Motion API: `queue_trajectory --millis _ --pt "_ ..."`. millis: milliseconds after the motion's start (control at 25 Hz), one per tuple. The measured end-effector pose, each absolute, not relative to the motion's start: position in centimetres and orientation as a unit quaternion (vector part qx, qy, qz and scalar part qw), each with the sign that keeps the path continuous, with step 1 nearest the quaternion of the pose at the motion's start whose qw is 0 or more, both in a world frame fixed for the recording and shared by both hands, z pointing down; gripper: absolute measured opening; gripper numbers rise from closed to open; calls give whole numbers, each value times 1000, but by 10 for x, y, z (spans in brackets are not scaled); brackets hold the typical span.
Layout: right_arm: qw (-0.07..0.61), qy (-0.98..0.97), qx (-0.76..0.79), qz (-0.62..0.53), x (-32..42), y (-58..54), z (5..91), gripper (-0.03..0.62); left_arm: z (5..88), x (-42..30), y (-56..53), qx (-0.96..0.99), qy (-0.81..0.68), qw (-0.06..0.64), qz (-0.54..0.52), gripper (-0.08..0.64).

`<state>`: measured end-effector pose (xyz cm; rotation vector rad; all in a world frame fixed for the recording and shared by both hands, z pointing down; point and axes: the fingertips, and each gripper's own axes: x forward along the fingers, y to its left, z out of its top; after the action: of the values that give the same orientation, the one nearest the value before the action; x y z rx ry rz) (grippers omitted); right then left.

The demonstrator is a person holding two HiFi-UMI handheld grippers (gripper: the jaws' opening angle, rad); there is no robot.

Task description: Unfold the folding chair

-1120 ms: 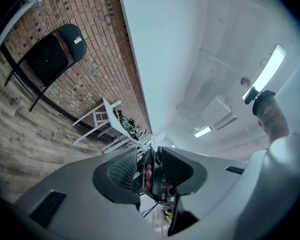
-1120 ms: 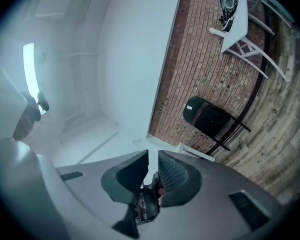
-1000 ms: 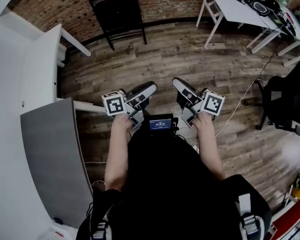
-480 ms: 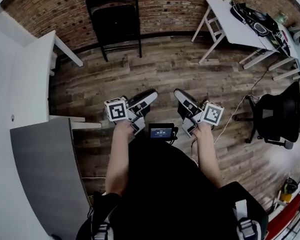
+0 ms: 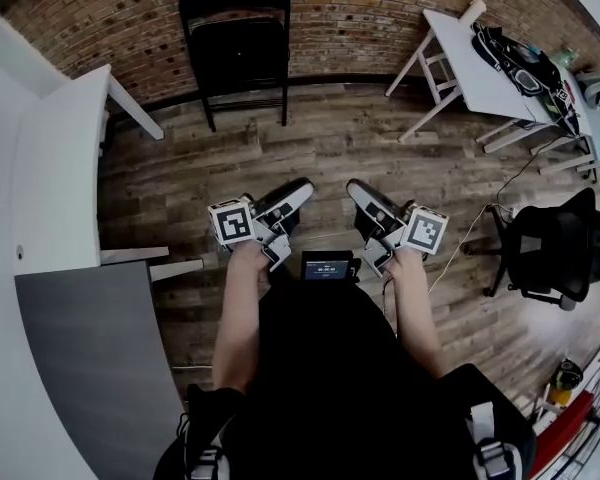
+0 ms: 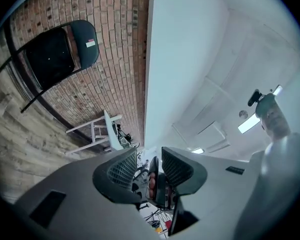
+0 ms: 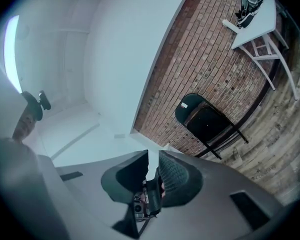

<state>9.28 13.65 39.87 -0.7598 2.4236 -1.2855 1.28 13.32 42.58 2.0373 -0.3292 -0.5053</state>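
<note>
- Black metal folding chair (image 5: 235,38) stands folded flat, leaning against the red brick wall (image 5: 360,8) at the top of the head view, feet on the wooden plank floor (image 5: 330,138).
- A small white tag sits on its backrest; the seat panel lies up against the frame, so the chair is not yet opened.
- Left gripper (image 5: 294,194) and right gripper (image 5: 358,192) are held side by side in front of the person's waist, both aimed toward the wall.
- Left gripper view: jaws stand a moderate way apart with nothing between them; the chair shows far off at the upper left of that view (image 6: 57,54).
- Right gripper view: jaws are nearly together, with only a thin slit and nothing held; the chair shows far off at the right of centre (image 7: 207,119).
- Key relation: the chair lies ahead of both grippers and well apart from them, across open floor, offset toward the person's left.
- The left gripper is therefore a little nearer than the right.
- The chair's long axis runs upright, tilted back onto the wall.
- Judgement: this is the approach phase, with no contact yet. The person likely needs to close the gap first, then take the backrest with one gripper and the seat edge with the other.
- The right jaws probably need widening before any grab.
- Off to the side: a white trestle table (image 5: 460,53) on the right and a white desk (image 5: 60,168) on the left, neither in the path.
</note>
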Motion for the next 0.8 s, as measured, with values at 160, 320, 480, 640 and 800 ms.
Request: queue_trajectory --millis 160,320,480,640,800 --pt "140 838 -268 -454 86 126 406 49 437 9 124 834 -138 496 -199 149" --pt "143 839 -262 -455 87 107 407 49 446 11 107 831 -147 501 -193 149" --pt "143 841 -243 -461 95 74 416 50 447 19 77 829 -162 499 -193 149" --pt "147 842 -222 -469 102 45 421 51 453 24 54 824 -189 501 -184 149" --pt "150 849 -196 -468 112 4 411 51 453 38 18 821 -210 498 -184 149"
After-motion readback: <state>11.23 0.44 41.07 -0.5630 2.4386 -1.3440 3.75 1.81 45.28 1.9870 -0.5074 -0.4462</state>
